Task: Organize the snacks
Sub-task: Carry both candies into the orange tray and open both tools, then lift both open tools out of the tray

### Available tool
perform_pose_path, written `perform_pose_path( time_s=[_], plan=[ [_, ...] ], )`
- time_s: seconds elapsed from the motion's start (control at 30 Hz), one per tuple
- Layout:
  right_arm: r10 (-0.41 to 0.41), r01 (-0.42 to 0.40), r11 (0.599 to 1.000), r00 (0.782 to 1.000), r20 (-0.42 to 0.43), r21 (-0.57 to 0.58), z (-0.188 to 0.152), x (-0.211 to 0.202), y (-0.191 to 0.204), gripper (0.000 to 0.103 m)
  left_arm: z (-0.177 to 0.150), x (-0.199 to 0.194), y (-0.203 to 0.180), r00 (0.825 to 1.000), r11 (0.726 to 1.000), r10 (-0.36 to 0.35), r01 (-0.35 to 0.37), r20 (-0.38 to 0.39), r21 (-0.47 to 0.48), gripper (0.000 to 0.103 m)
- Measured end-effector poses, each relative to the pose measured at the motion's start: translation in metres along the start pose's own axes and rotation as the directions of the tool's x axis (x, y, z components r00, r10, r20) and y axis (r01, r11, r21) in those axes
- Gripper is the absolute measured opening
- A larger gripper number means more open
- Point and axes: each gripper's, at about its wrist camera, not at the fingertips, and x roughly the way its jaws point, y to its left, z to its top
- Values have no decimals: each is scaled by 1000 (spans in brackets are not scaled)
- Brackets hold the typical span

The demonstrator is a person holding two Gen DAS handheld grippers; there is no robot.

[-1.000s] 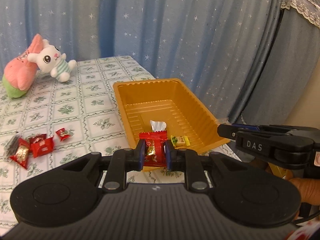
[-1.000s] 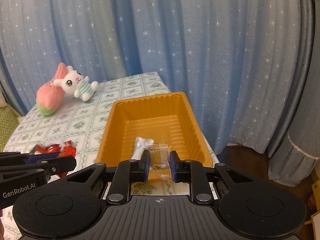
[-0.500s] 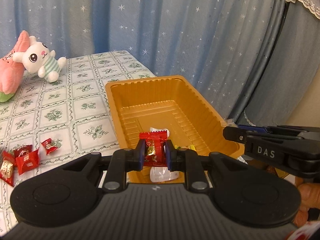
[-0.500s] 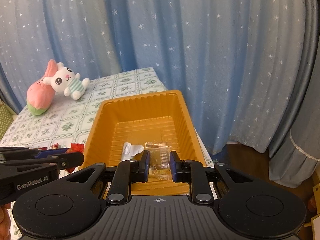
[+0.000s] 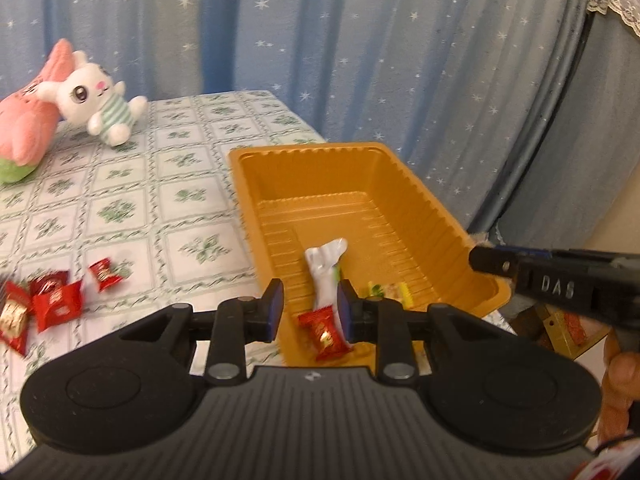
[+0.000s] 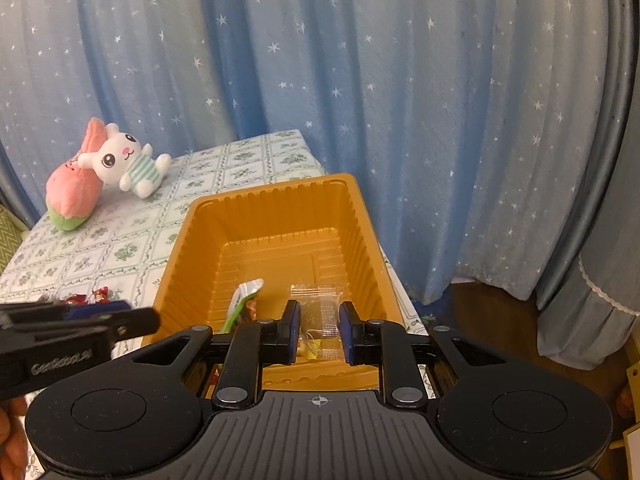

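An orange plastic tray (image 5: pixel 312 148) stands at the table's right edge, with a white wrapper (image 5: pixel 324 268) and a small yellow candy (image 5: pixel 384 290) inside it. My left gripper (image 5: pixel 310 312) hangs over the tray's near end and its jaws are opening. A red candy (image 5: pixel 326 332) lies tilted below and between them, and neither pad presses on it. My right gripper (image 6: pixel 319 326) is shut on a clear plastic packet (image 6: pixel 320 308) above the tray (image 6: pixel 272 188). Several red candies (image 5: pixel 56 304) lie on the tablecloth to the left.
Two plush toys (image 5: pixel 92 100), a white bunny and a pink one, lie at the table's far left corner. A starry blue curtain (image 6: pixel 360 80) hangs close behind the table. The table edge drops off just right of the tray.
The left jaws have parted and the red candy has slipped down out of their grip into the tray. Both grippers came closer over the tray. The right still grips the clear packet.
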Motion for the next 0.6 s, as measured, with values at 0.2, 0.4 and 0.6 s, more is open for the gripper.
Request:
perform_pose_path(
  time_s=[0.2, 0.4, 0.6],
  plan=[
    [33, -33, 999, 999, 5, 15, 5, 2, 3, 21, -11, -14, 10, 1000, 999, 24, -24, 1, -28, 28],
    [103, -102, 993, 995, 0, 50, 14, 12, 5, 23, -19, -26, 18, 999, 998, 52, -52, -2, -43, 35],
    [91, -92, 991, 996, 18, 95, 12, 1, -4, 52, -26, -40, 25, 997, 995, 75, -75, 5, -64, 45]
  ],
)
